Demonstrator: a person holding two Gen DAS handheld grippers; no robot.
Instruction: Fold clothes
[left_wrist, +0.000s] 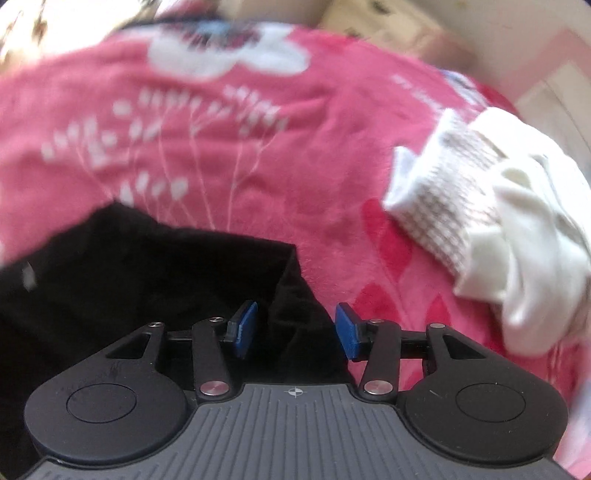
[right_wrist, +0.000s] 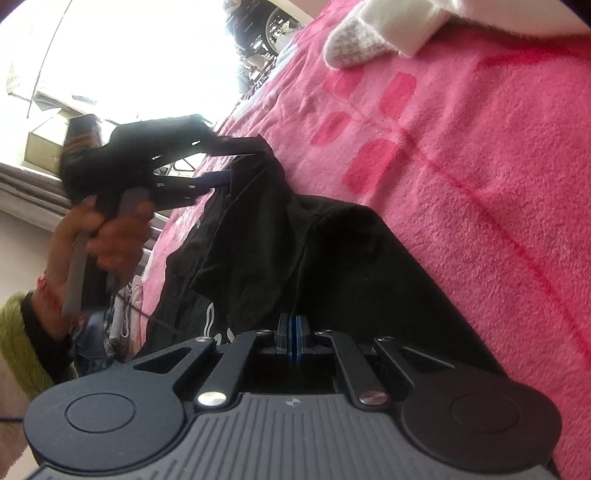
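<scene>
A black garment lies on a pink floral blanket, at the lower left of the left wrist view. My left gripper is open, its blue pads apart, with a ridge of the black cloth between them untouched. In the right wrist view my right gripper has its pads pressed together at the near edge of the black garment, and a crease runs up into them. Farther off, a hand holds the left gripper with its fingers spread around the garment's far corner.
A crumpled white and checked garment lies on the blanket to the right, and the same white garment is at the top of the right wrist view. Boxes and clutter stand beyond the pink blanket. A green fuzzy sleeve is at the left.
</scene>
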